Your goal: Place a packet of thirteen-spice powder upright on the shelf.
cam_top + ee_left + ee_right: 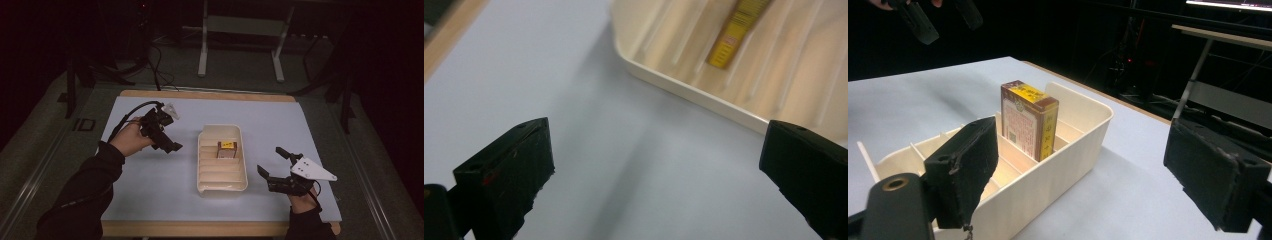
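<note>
Standing upright in a slot toward the far end of the cream divided tray (pixel 222 185), the small box (pixel 226 149) is showing its red-brown face and yellow top. Left gripper (pixel 167 142) is hovering to the left of the tray, near it but apart, its jaws spread wide with nothing between them. Right gripper (pixel 272 162) is resting to the right of the tray's near end, jaws likewise wide and empty, above the pale blue table mat (pixel 150 180).
</note>
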Demonstrator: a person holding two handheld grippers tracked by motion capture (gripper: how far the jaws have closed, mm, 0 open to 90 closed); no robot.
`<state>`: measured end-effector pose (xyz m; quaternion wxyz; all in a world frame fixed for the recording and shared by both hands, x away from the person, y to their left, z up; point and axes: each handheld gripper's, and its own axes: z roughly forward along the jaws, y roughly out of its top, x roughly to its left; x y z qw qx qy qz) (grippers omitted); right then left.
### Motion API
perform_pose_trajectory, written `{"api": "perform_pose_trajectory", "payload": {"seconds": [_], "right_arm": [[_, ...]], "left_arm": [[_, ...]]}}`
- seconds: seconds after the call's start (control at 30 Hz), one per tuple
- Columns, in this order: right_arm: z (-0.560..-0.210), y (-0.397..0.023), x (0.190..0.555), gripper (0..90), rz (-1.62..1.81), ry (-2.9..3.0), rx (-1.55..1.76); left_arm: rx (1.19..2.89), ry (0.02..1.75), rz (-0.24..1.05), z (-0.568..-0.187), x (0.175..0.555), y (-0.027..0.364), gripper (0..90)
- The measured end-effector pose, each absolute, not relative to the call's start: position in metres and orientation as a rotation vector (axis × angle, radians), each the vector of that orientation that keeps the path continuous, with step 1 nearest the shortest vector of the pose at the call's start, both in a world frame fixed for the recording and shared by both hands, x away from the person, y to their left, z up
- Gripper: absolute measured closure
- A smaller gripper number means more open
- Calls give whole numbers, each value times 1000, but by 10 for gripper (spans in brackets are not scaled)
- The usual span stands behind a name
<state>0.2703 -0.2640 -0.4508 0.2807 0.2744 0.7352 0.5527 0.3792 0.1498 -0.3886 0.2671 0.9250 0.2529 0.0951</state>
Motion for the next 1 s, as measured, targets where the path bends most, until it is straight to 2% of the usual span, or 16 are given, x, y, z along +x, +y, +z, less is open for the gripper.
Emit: {"api": "perform_pose_trajectory", "payload": {"seconds": [0.27, 0.57, 0.77, 1.0], "right_arm": [[-450, -264, 270, 142, 1474, 1969, 732], [-450, -263, 269, 142, 1462, 1965, 729], [-450, -263, 269, 142, 1460, 1966, 728], [-450, -263, 268, 142, 1461, 1962, 724]], "left_arm": [[2403, 779, 260, -405, 360, 163, 13], [2290, 870, 321, -419, 331, 178, 13], [2251, 868, 355, -427, 305, 185, 13], [2188, 955, 524, -441, 272, 188, 13]]}}
